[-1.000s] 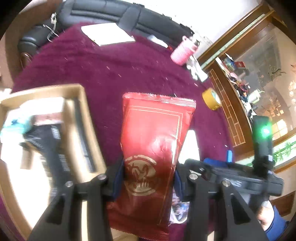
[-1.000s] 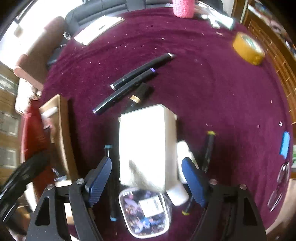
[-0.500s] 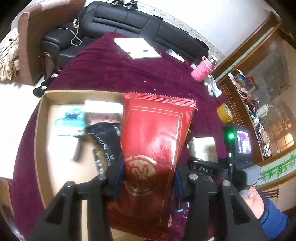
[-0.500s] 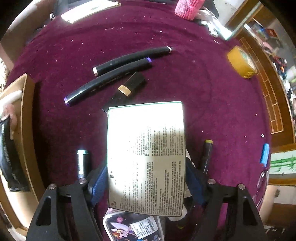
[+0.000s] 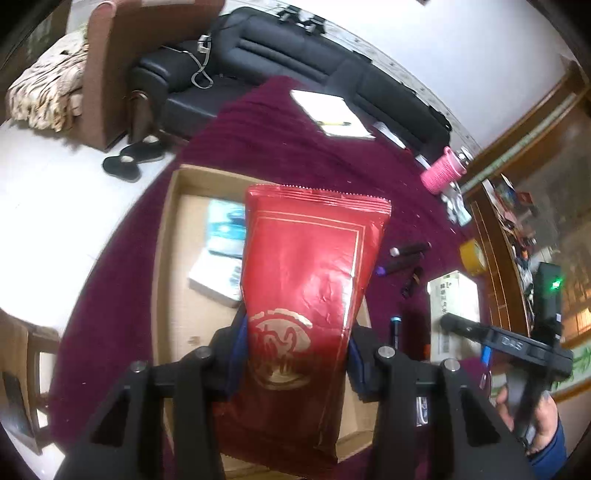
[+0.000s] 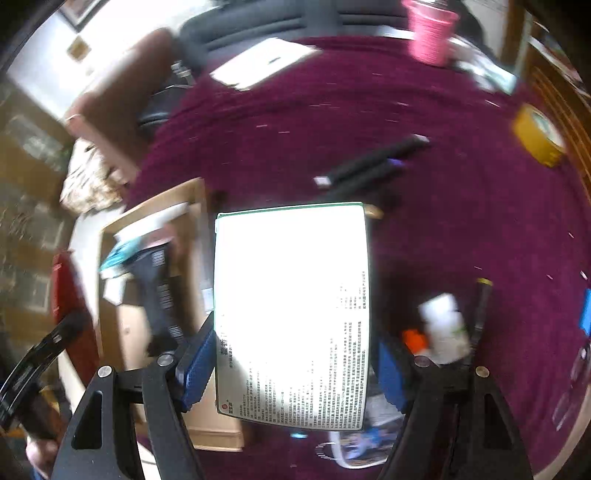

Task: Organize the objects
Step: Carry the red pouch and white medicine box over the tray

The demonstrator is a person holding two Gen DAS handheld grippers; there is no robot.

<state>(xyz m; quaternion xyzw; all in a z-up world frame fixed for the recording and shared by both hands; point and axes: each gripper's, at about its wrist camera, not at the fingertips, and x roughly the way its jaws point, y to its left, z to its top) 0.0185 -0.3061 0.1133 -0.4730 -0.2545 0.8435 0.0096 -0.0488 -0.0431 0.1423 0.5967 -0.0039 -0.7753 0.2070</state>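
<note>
My left gripper (image 5: 293,360) is shut on a red foil pouch (image 5: 310,280) and holds it above the open cardboard box (image 5: 166,258). The box holds a teal packet (image 5: 225,225), a white booklet (image 5: 218,277) and a black packet (image 6: 159,295). My right gripper (image 6: 295,360) is shut on a white printed carton (image 6: 291,295), lifted above the purple cloth just right of the box (image 6: 195,199). The carton also shows in the left wrist view (image 5: 452,295).
Black markers (image 6: 373,162) lie on the purple cloth (image 6: 406,229). A yellow tape roll (image 6: 537,140), a pink yarn spool (image 6: 430,29), a white notepad (image 6: 266,62), a small white bottle (image 6: 443,325) and a picture card (image 6: 358,443) are around. A black sofa (image 5: 295,55) stands behind.
The left gripper has swung left over the box with the pouch and risen. The right gripper closed on the white carton, lifted it and moved toward the box.
</note>
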